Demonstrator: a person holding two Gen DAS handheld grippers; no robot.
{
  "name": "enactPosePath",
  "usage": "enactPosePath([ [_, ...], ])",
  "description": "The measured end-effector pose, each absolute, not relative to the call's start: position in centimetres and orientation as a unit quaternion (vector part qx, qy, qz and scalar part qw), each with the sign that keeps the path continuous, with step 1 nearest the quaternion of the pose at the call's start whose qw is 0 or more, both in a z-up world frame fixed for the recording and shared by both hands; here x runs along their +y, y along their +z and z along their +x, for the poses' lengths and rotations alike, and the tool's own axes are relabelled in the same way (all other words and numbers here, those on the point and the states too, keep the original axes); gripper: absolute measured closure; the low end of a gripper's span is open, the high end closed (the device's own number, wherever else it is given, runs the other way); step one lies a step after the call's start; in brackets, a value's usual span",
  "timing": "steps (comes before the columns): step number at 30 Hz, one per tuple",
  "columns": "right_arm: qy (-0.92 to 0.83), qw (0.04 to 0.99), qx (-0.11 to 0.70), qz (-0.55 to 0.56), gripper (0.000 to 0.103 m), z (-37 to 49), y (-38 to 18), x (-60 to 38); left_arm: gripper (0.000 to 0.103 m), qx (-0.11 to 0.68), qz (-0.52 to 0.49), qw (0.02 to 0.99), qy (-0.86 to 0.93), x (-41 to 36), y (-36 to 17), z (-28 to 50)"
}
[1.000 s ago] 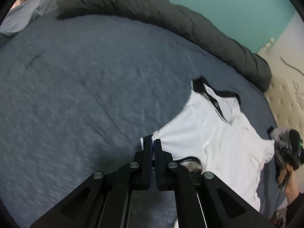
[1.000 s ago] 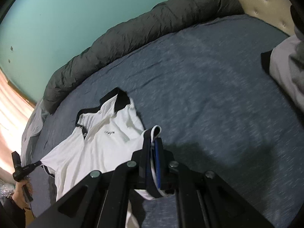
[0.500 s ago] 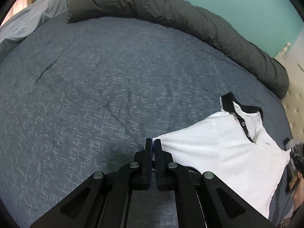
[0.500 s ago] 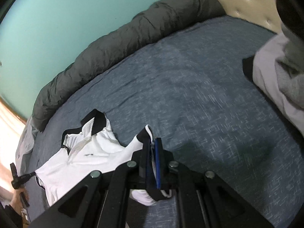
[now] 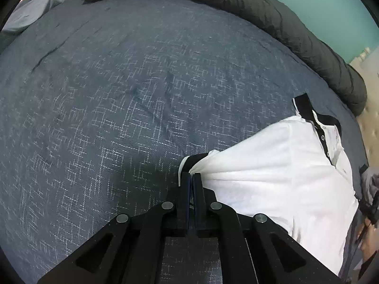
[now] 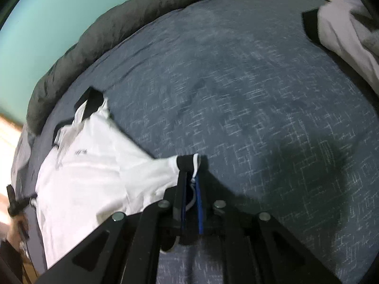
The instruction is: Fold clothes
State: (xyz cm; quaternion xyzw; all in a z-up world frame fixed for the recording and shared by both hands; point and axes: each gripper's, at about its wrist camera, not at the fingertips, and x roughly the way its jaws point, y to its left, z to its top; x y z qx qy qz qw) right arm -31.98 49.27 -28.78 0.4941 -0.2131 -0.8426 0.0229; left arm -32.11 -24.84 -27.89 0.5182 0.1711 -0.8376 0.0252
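The white polo shirt (image 5: 279, 172) lies spread face-up on the blue-grey bed (image 5: 118, 94), collar toward the rolled dark duvet (image 5: 260, 11), and no fold shows in it yet. The left gripper (image 5: 191, 177) has its jaws pinched on one black-trimmed sleeve cuff, and the right gripper (image 6: 190, 179) has its jaws clamped on the other cuff (image 6: 188, 162). By the look of it, only the spreading is under way; sleeves and body remain to be folded, and another garment (image 6: 343, 26) waits at the bed's edge.
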Motion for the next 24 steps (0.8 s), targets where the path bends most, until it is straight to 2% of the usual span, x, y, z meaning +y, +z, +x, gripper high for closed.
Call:
enactPosePath([
  [7,-0.851,0.071,-0.209,0.476,0.094,-29.8,-27.3,48.8,0.099,0.166,0.507,0.043,-0.845,-24.8,-25.9,-30.2],
  [13,-0.845,0.079,-0.238,0.472,0.094,-28.0,-27.0,48.1,0.086,0.192,0.482,0.040,-0.854,-25.4,-23.9,-27.8],
  [15,-0.847,0.068,-0.256,0.460,0.079,-26.9,-26.7,48.2,0.084,0.199,0.476,0.026,-0.857,-24.7,-23.7,-27.1],
  [17,-0.849,0.077,-0.269,0.447,0.073,-26.0,-26.5,47.9,0.081,0.198,0.479,0.010,-0.855,-23.3,-24.0,-27.0],
  [19,-0.854,0.070,-0.278,0.435,0.072,-25.1,-26.3,47.2,0.073,0.198,0.482,-0.006,-0.854,-22.0,-24.3,-27.0],
  [21,-0.855,0.067,-0.294,0.421,0.071,-24.2,-26.2,46.5,0.059,0.197,0.484,-0.023,-0.852,-20.7,-24.7,-26.9],
  [24,-0.855,0.088,-0.308,0.407,0.068,-22.7,-26.1,44.5,0.057,0.194,0.489,-0.045,-0.849,-18.7,-25.2,-27.1],
])
